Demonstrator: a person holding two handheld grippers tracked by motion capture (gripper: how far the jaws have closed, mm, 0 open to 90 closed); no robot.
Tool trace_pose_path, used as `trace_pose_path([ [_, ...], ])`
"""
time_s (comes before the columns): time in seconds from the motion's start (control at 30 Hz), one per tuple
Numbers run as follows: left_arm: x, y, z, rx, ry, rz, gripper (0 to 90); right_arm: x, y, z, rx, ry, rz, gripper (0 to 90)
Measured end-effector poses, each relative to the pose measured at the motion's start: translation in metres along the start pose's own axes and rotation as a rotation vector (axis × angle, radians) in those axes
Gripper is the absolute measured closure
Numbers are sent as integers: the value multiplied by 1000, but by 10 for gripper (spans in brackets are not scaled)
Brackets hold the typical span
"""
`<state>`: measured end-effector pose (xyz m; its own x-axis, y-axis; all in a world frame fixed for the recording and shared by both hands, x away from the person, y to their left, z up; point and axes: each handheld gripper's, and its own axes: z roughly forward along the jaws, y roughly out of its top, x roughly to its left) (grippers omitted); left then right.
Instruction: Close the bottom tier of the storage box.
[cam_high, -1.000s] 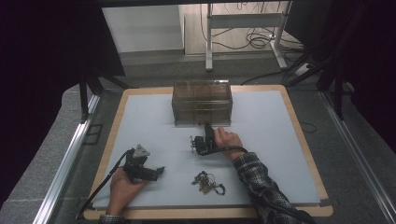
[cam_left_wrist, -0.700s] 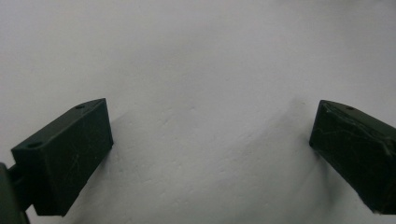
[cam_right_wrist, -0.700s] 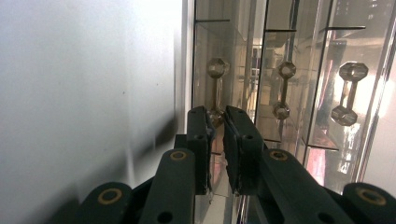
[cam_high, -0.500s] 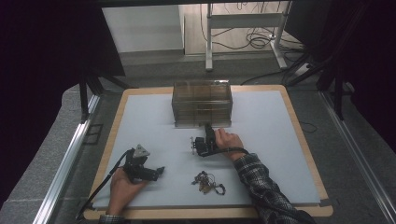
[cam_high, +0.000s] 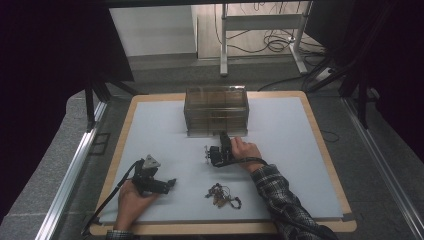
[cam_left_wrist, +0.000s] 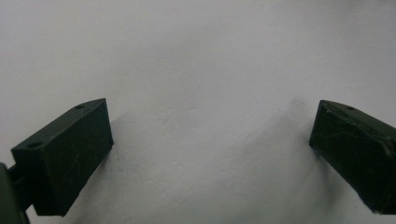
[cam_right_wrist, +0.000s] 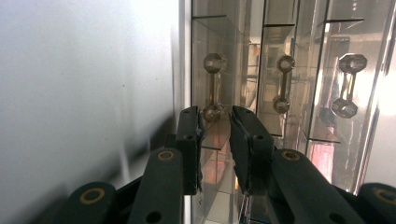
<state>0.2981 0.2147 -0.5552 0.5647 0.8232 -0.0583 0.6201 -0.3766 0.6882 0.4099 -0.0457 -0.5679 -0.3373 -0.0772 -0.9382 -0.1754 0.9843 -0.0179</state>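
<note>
Your right gripper (cam_right_wrist: 215, 122) clenched on clear drawer box's (cam_high: 216, 111) dumbbell-shaped handle (cam_right_wrist: 213, 87) | left gripper (cam_high: 170, 183) released, flat on white table (cam_high: 280, 150)

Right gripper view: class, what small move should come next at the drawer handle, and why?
Probably close the right gripper on the drawer handle: its jaws flank the handle's end knob on the clear drawer box with a narrow gap, and a firm grip cannot be told.
</note>
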Motion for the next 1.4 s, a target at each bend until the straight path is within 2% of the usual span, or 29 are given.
trace_pose_path([
  [0.03,0,0,0,0,0,0,0,-1,0,0,-2,-8,1,717],
  [0.2,0,0,0,0,0,0,0,-3,-1,-3,-14,9,13,701],
  [0.43,0,0,0,1,0,1,0,-5,-3,-6,-40,54,43,679],
  [0.57,0,0,0,0,0,0,0,-8,-4,-8,-39,63,54,666],
  [0.67,0,0,0,1,0,0,0,-9,-5,-9,-43,66,85,655],
  [0.73,0,0,0,1,0,0,0,-12,-6,-9,-57,86,87,647],
  [0.77,0,0,0,0,0,0,0,-12,-7,-10,-50,79,95,642],
  [0.9,0,0,0,0,0,0,0,-16,-10,-11,-54,106,106,628],
  [1.13,0,0,0,0,0,0,0,-22,-15,-12,-73,158,184,608],
  [1.4,0,0,0,1,0,0,0,-30,-19,-13,-90,221,232,581],
])
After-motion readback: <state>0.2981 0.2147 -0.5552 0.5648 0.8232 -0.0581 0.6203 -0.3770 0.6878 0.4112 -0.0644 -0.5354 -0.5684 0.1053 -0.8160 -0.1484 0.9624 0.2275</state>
